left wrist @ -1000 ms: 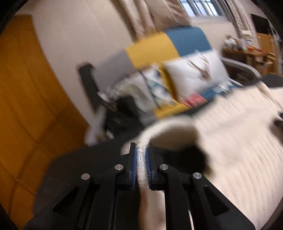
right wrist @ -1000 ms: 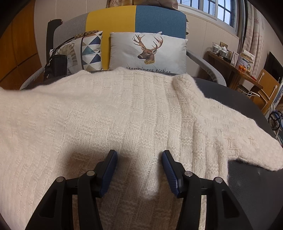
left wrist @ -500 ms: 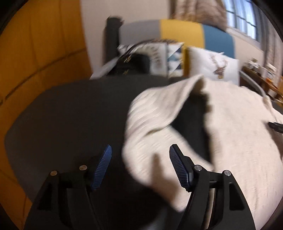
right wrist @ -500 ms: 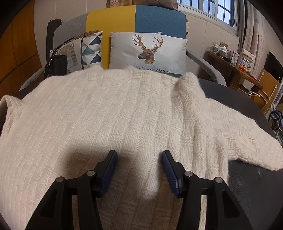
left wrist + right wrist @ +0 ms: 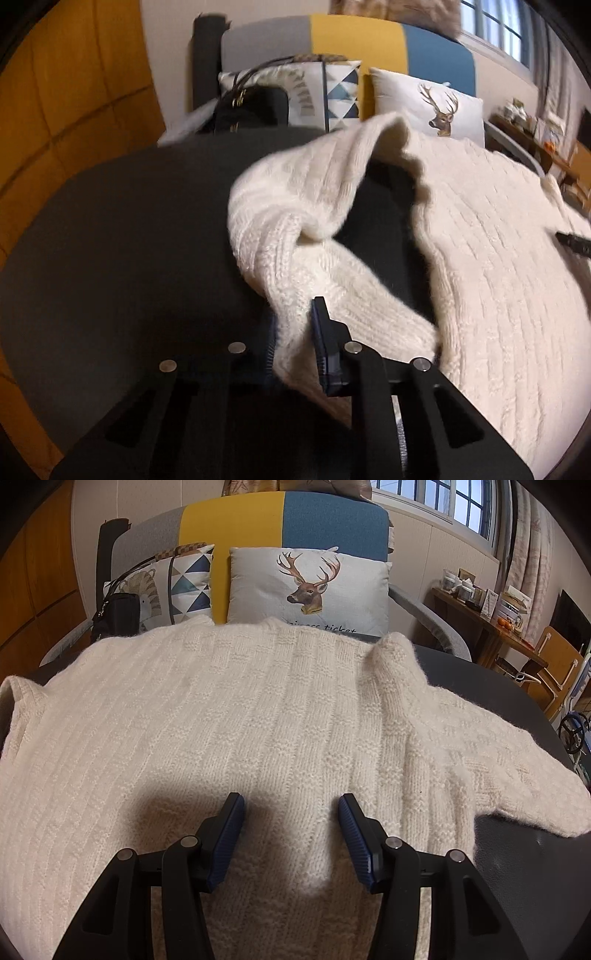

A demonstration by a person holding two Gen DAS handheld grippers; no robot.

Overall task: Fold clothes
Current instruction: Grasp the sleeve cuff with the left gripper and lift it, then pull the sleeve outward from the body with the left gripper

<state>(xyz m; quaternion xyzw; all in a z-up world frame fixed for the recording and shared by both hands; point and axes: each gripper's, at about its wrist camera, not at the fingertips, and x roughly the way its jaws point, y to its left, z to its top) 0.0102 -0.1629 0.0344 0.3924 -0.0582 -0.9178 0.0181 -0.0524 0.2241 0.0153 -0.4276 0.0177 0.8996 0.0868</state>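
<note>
Across the dark grey table (image 5: 517,709) lies the cream sweater (image 5: 229,716), chunky ribbed knit, fuzzy and soft, body spread flat for folding. My left gripper (image 5: 293,336) is closing its jaws on the twisted left sleeve (image 5: 295,236), pads pinching the thick knit to carry it inward. My right gripper (image 5: 291,834) stands half open over the hem, holding nothing. Behind sits a sofa (image 5: 280,520) with cushions.

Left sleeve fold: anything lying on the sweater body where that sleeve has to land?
Nothing visible. The left gripper is closing on the sleeve, knit between its pads. The sweater body lies bare apart from the right gripper, open and low over the near middle, which may need to clear.
</note>
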